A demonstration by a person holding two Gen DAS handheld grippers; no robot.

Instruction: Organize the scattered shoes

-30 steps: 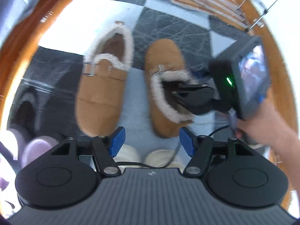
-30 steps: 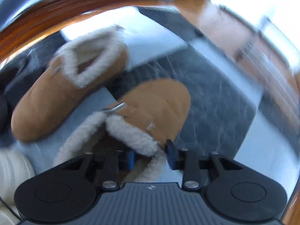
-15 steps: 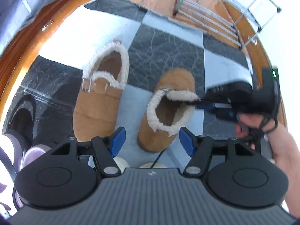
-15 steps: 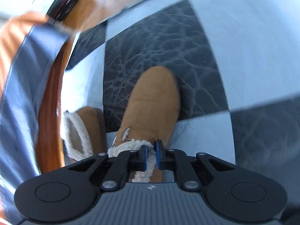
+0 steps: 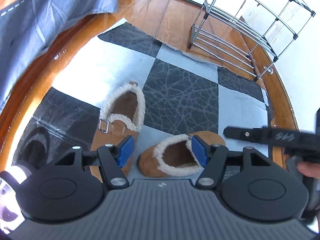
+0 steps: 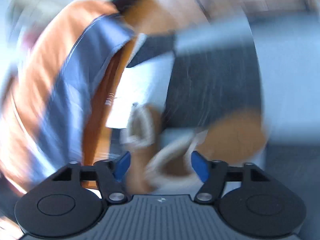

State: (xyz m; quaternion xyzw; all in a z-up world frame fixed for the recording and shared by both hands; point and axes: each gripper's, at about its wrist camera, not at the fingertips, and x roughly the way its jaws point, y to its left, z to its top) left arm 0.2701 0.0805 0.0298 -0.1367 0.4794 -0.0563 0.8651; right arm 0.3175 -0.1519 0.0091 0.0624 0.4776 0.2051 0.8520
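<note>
Jaws on both grippers are wide open, nothing held. Near slipper (image 5: 176,156) sits on the mat (image 5: 180,98) right ahead of the left gripper (image 5: 161,150), long axis slanting right, so left's closer; the right-wrist view's just blur.

Tan slippers (image 5: 120,118) w/ cream fleece trim, black-grey-white checked mat (image 5: 180,98), blue tool pads (image 5: 126,150).

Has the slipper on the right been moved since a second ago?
Yes. The right slipper has been turned and now lies crosswise, toe pointing right, nearer the left slipper's toe end. The right gripper is open.
</note>
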